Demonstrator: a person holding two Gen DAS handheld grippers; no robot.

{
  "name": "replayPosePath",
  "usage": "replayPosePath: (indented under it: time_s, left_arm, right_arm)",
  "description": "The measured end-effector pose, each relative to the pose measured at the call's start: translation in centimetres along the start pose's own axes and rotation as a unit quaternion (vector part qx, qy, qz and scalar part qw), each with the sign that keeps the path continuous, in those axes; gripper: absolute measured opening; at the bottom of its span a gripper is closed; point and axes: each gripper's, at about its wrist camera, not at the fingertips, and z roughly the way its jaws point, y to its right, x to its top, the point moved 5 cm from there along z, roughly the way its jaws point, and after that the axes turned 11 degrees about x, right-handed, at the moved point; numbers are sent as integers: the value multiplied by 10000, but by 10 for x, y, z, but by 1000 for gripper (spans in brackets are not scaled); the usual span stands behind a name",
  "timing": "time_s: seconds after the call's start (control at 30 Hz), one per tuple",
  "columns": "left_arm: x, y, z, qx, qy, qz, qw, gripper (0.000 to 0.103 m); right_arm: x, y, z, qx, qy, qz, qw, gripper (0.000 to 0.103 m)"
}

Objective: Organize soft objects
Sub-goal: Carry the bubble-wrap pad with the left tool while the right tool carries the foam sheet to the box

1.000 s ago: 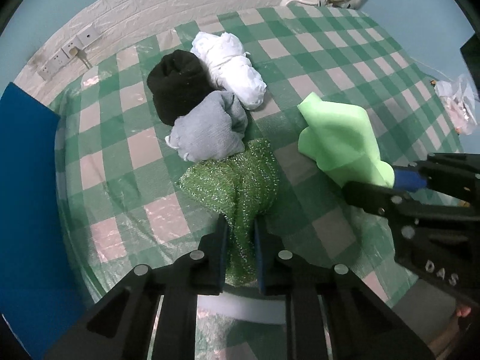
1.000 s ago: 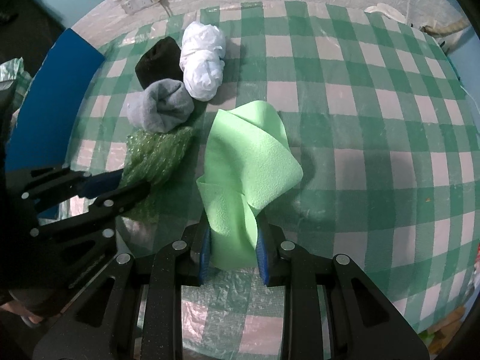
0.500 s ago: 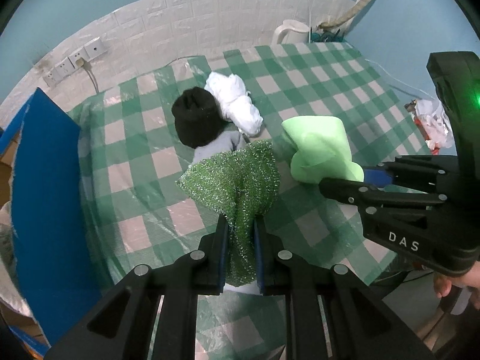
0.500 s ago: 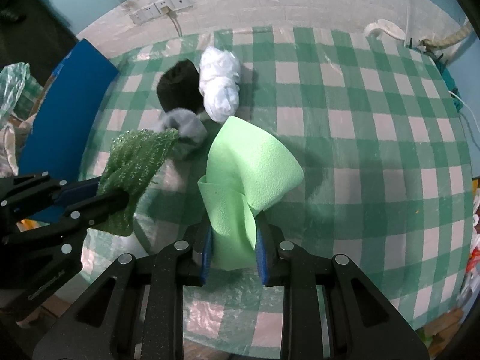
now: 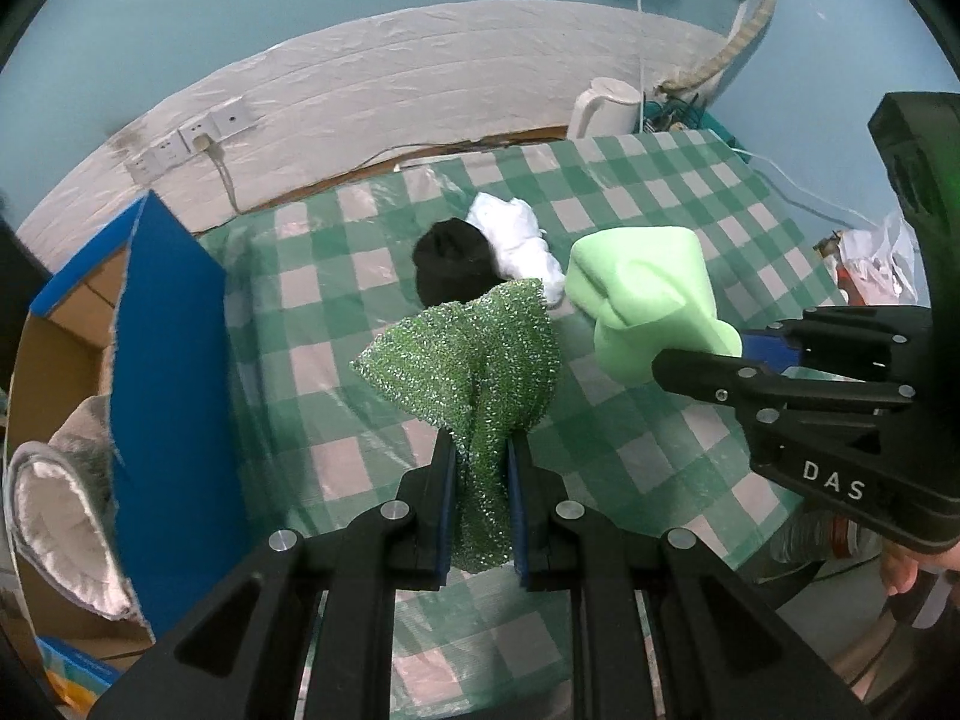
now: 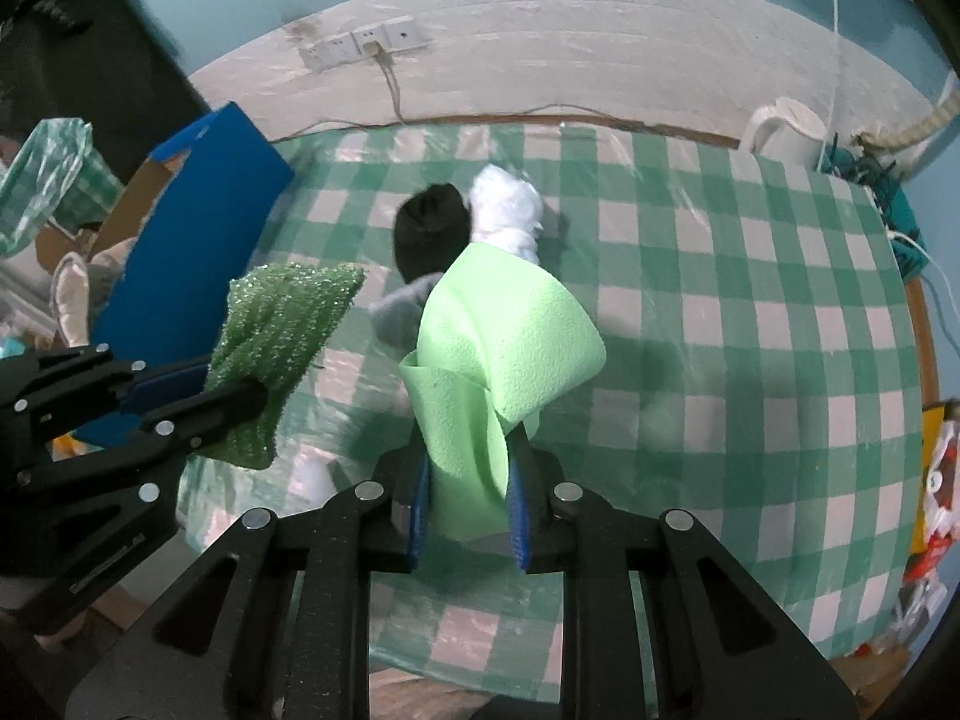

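Note:
My left gripper (image 5: 480, 456) is shut on a glittery dark green cloth (image 5: 474, 360), which hangs clear above the checked table (image 5: 660, 210). The jaws of my right gripper (image 6: 468, 450) are closing, with their pads pressed on a light green foam cloth (image 6: 504, 330), also lifted off the table. In the right wrist view the left gripper (image 6: 234, 387) and its glittery cloth (image 6: 282, 324) are to the left. A black sock bundle (image 5: 450, 264), a white bundle (image 5: 516, 234) and a grey one (image 6: 399, 315) lie together on the table beyond both cloths.
A cardboard box with a blue flap (image 5: 168, 330) stands at the table's left edge, with a grey and white soft item (image 5: 54, 510) inside. A white kettle (image 6: 786, 132) and cables sit at the back right corner. A hand shows at the lower right of the left wrist view.
Both grippers have risen with their cloths, which now hang off the table. The table and the sock pile look farther away, and the box at the left has come into view.

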Motion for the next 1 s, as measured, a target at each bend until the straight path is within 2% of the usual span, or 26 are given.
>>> replayPosePath:
  time_s: [0.37, 1.0]
  left_arm:
    - [0, -31, -16, 118, 145, -264, 9995, 15]
    - [-5, -115, -42, 337, 396, -985, 9938, 15]
  right_arm:
    - [16, -30, -7, 33, 106, -235, 9997, 18]
    - [51, -97, -5, 180, 226, -691, 9972, 18]
